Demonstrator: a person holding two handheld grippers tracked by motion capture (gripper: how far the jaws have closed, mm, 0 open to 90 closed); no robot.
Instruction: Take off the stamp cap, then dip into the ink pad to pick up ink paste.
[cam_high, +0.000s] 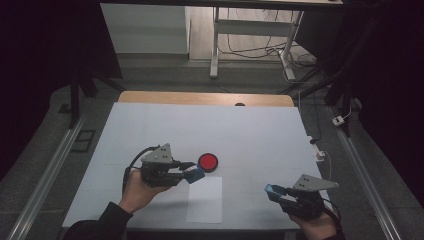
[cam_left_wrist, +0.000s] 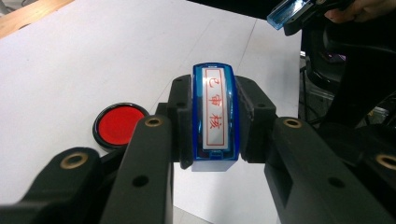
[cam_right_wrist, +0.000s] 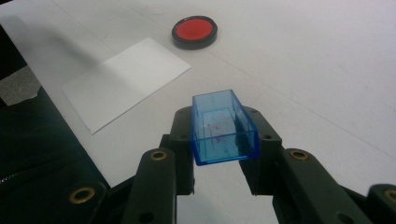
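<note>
From the high view, I hold my left gripper (cam_high: 192, 172) over the white table (cam_high: 150, 130), its jaws closed on a blue stamp (cam_high: 195, 173) that sits just beside the round red ink pad (cam_high: 208, 161), a little toward my side of it. A white sheet of paper (cam_high: 205, 199) lies flat just below the stamp, near the table's front edge. My right gripper (cam_high: 276, 191) is well apart from all that, low at the right near the front edge, with a clear blue cap (cam_high: 275, 189) clamped at its tip and pointing toward the left. In the left gripper view, my two black jaws press in on both sides of the stamp (cam_left_wrist: 214, 116), which stands upright between them and shows me its white face with red characters inside a red frame. The ink pad (cam_left_wrist: 119, 125) rests on the table (cam_left_wrist: 93, 56) to the left of the jaws, close by but apart from the stamp, and the cap (cam_left_wrist: 288, 11) in my other gripper shows at the upper right, farther off. In the right gripper view, my jaws grip the cap (cam_right_wrist: 223, 128) by its sides; it is a hollow, see-through blue box, open end up and away from me, with faint red marks inside. Beyond it the paper (cam_right_wrist: 126, 79) lies flat on the table (cam_right_wrist: 303, 60), with the ink pad (cam_right_wrist: 194, 31) farther off behind it.
</note>
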